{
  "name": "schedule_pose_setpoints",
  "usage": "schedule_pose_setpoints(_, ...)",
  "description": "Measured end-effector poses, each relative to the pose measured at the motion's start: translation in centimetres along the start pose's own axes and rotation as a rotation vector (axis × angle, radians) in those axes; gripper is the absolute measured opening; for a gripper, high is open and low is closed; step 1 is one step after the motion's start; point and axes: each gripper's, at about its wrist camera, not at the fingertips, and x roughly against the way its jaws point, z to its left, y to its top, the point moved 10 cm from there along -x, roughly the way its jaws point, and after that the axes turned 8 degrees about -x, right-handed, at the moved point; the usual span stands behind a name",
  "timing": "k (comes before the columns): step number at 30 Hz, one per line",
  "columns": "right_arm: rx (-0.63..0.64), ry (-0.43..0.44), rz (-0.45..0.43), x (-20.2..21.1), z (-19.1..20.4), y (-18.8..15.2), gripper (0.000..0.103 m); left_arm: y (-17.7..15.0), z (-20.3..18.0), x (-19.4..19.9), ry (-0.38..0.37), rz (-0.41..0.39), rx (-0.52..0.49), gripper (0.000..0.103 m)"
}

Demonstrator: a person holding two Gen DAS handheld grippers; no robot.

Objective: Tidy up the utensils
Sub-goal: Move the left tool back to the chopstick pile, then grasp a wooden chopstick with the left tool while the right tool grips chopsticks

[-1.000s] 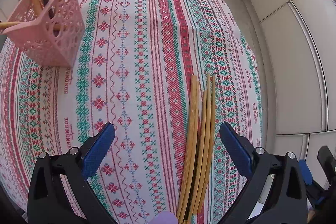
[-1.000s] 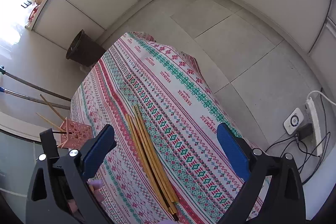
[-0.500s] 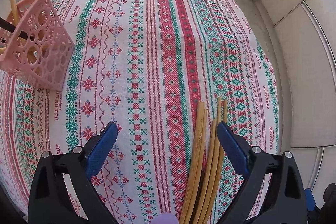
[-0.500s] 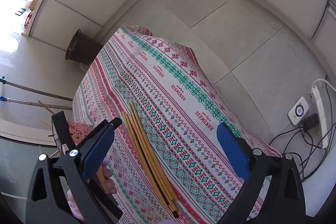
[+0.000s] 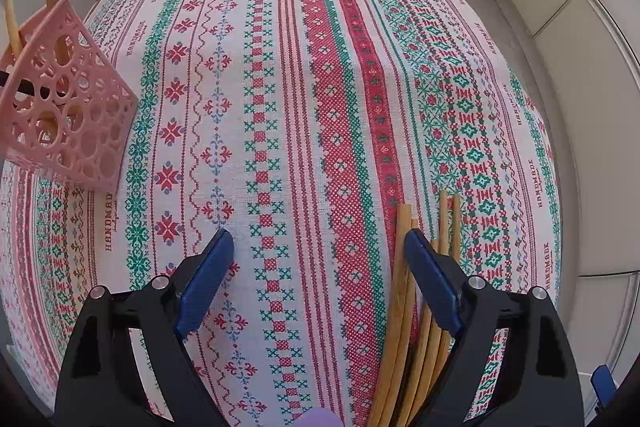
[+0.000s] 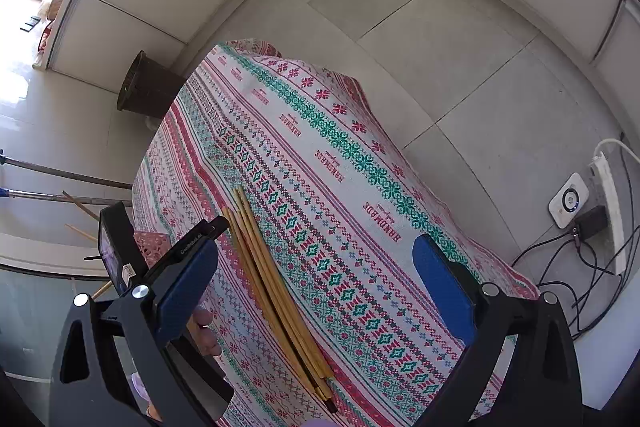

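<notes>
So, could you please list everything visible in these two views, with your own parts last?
chopsticks: a bundle, exact count unclear, tan, lying side by side on the tablecloth by the left gripper's right finger
utensil basket: one, pink, perforated, far left of the table, chopsticks standing in it
tablecloth: one, white with red and green stripes, covering the table
bin: one, dark brown, on the floor beyond the table
power strip: one, white, on the floor at right, cables attached
left gripper: black with blue pads, open, jaws just closing, nothing between them
right gripper: black with blue pads, open, empty
</notes>
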Motion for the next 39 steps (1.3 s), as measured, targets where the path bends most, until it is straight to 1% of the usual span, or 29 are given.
schedule_pose_setpoints(3,-0.001,-0.004,-0.001,0.0,-0.1,0.1,0.095,-0.1,0.3,-0.3,0.002,-0.004,-0.011,0.084)
schedule_pose_setpoints(6,-0.003,-0.006,0.005,-0.1,-0.2,0.0,0.095,0.0,-0.2,-0.8,0.017,-0.012,-0.038,0.087)
schedule_pose_setpoints(9,-0.001,-0.009,0.008,-0.3,-0.2,0.0,0.095,0.1,-1.3,-1.2,0.029,-0.022,-0.061,0.086)
schedule_pose_setpoints(11,0.002,-0.012,0.009,-0.3,-0.2,0.0,0.095,0.3,-1.9,-1.0,0.029,-0.033,-0.082,0.076)
schedule_pose_setpoints(12,0.002,-0.013,0.009,-0.4,-0.2,0.0,0.095,0.3,-2.0,-1.1,0.059,-0.028,-0.100,0.059)
schedule_pose_setpoints(13,0.001,-0.014,0.011,-0.5,-0.3,0.0,0.095,0.4,-1.9,-0.8,0.083,-0.034,-0.127,0.053)
schedule_pose_setpoints(15,-0.002,-0.015,0.016,-0.6,-0.3,-0.1,0.095,0.5,-2.4,-0.8,0.072,-0.033,-0.143,0.052)
schedule_pose_setpoints(18,-0.001,-0.017,0.020,-0.8,-0.4,-0.2,0.095,0.7,-2.6,-0.9,0.058,-0.022,-0.161,0.052)
schedule_pose_setpoints(20,0.005,-0.021,0.021,-0.9,-0.3,-0.3,0.095,0.8,-2.4,-1.2,0.055,-0.008,-0.160,0.067)
schedule_pose_setpoints(21,0.006,-0.023,0.022,-1.0,-0.3,-0.3,0.095,0.6,-2.1,-1.5,0.062,0.007,-0.141,0.080)
schedule_pose_setpoints(22,0.007,-0.025,0.023,-1.0,-0.3,-0.4,0.095,0.6,-1.6,-1.8,0.058,0.010,-0.110,0.084)
schedule_pose_setpoints(24,0.008,-0.026,0.028,-1.1,-0.3,-0.4,0.095,0.6,-1.5,-1.9,0.059,0.012,-0.115,0.084)
schedule_pose_setpoints(26,0.006,-0.028,0.029,-1.1,-0.4,-0.4,0.095,0.8,-1.9,-1.6,0.060,0.003,-0.127,0.070)
schedule_pose_setpoints(27,0.003,-0.028,0.030,-1.1,-0.4,-0.4,0.095,0.8,-2.3,-1.3,0.054,-0.005,-0.144,0.053)
schedule_pose_setpoints(28,0.001,-0.029,0.031,-1.2,-0.4,-0.4,0.095,0.9,-3.0,-1.1,0.040,-0.007,-0.165,0.041)
schedule_pose_setpoints(31,0.002,-0.029,0.037,-1.3,-0.5,-0.5,0.095,0.7,-3.7,-1.0,0.036,-0.017,-0.185,0.028)
schedule_pose_setpoints(32,0.005,-0.032,0.036,-1.3,-0.5,-0.5,0.095,0.5,-4.1,-0.9,0.032,-0.019,-0.183,0.025)
schedule_pose_setpoints(34,0.010,-0.039,0.034,-1.5,-0.4,-0.5,0.095,0.1,-4.1,-0.7,0.011,-0.018,-0.168,0.015)
schedule_pose_setpoints(37,0.034,-0.062,0.026,-2.1,-0.1,-0.4,0.095,-1.2,-3.1,-0.3,-0.039,-0.012,-0.157,0.007)
schedule_pose_setpoints(39,0.069,-0.081,0.022,-3.0,0.5,-0.5,0.095,-1.9,-2.6,0.0,-0.055,-0.015,-0.178,0.007)
